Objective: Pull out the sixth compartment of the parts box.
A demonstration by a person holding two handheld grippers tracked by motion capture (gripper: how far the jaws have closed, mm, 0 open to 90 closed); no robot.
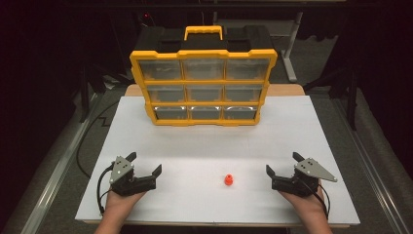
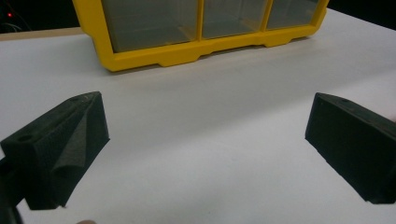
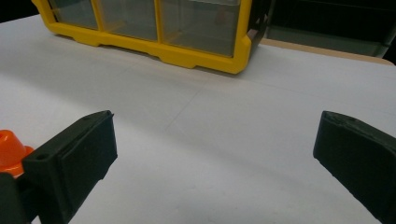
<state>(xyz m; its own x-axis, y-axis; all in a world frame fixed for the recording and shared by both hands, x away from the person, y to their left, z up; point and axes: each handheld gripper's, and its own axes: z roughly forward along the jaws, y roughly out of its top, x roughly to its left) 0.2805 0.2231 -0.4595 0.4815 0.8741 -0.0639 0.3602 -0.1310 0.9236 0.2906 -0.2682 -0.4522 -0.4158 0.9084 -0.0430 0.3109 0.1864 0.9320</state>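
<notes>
White-topped table: yellow-framed compartment organizer stands upright at far edge; small orange cone-shaped piece sits near front, right of centre, well apart from organizer.

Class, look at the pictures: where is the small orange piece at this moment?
In the high view, the small orange piece stands on the white table between the two tools, nearer the right tool, well in front of the yellow organizer.

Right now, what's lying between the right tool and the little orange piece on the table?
Nothing: in the high view, bare white table runs from the right tool to the orange piece.
</notes>
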